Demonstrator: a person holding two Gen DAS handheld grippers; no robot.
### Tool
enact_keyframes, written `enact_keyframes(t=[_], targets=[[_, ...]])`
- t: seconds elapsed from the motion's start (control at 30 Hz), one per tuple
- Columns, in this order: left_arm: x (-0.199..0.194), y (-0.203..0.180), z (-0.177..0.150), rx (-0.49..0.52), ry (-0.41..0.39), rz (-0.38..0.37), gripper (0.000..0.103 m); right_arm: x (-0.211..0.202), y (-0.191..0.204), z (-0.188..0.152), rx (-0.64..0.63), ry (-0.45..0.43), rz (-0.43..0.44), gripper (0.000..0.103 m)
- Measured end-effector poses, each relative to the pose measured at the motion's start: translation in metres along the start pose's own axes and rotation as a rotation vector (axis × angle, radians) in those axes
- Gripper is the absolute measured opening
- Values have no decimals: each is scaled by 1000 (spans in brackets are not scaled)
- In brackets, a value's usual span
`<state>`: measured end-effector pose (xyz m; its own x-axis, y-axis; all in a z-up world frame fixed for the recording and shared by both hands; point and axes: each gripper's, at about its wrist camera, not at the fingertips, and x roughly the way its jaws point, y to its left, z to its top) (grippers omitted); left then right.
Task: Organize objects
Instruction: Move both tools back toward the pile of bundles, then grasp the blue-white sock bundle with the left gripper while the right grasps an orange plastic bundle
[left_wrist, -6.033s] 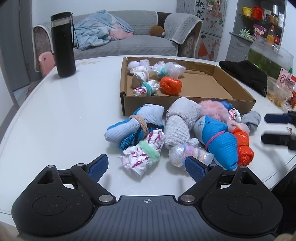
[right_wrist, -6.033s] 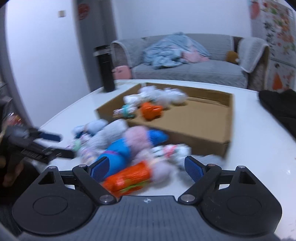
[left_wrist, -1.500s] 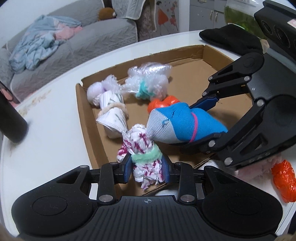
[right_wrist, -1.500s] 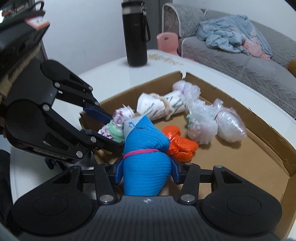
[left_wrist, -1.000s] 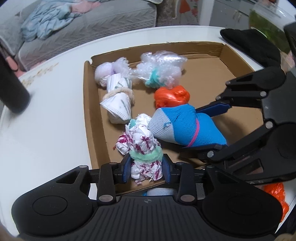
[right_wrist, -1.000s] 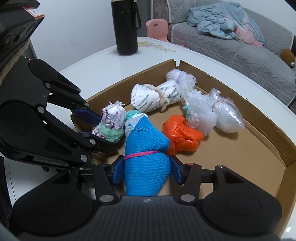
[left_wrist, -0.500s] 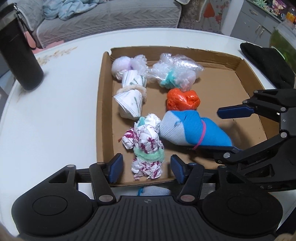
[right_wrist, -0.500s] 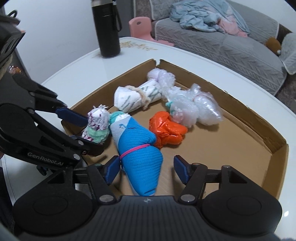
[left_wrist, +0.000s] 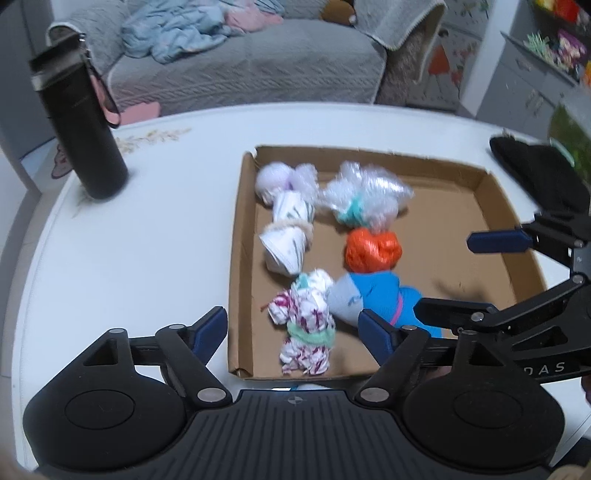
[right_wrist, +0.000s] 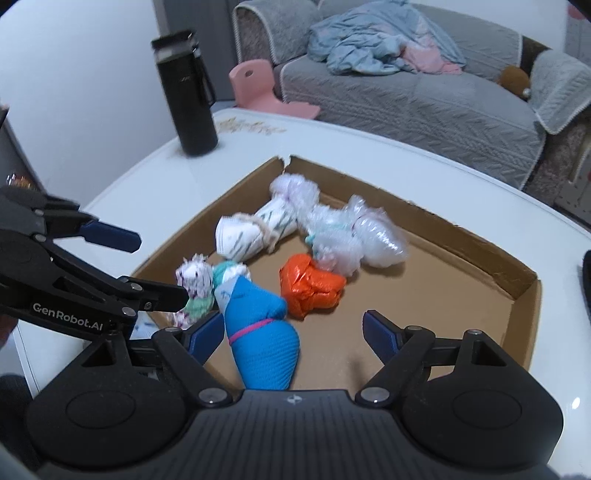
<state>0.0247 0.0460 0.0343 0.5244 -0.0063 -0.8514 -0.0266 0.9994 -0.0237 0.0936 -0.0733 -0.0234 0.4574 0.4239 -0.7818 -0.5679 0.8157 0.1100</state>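
Opening over the cardboard tray (left_wrist: 495, 192), both grippers are letting go. Left gripper (left_wrist: 291, 328) jaws are spreading, pads clear of the pink-and-white bundle (left_wrist: 304, 325), which is lying in the tray's near-left corner, long axis running away from the claw. Right gripper (right_wrist: 293, 334) jaws are also spreading; the blue sock roll (right_wrist: 264, 343) is lying between them, nearer the left pad, grey tip pointing toward the tray's middle.

Grey sofa (left_wrist: 236, 62) behind white table (left_wrist: 147, 236)
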Motion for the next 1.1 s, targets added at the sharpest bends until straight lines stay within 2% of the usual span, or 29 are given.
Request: enact_keyframes(t=[0.13,0.37,0.57,0.67,0.77,0.93,1.1], targets=[[-10,1,1,-18,-30,-9,85,-9,0,2,23,-23,-16,87],[-30,3,-6,-45,-103,-34,96,-28,2,-4,64,-79,-23,96],[-45,9,-24,-56,-167,-28,102,-41,2,-18,87,-117,-41,99],[-48,16,-37,-70,-188,-56,102,-49,-1,-30,103,-134,-46,99],[-47,19,-53,-35,-222,-50,102,-59,-3,-44,102,-155,-61,100],[-29,28,-78,11,-220,-45,102,-71,-10,-77,163,-182,-75,100],[-20,28,-98,131,-239,-38,101,-77,2,-116,190,-209,-114,100]])
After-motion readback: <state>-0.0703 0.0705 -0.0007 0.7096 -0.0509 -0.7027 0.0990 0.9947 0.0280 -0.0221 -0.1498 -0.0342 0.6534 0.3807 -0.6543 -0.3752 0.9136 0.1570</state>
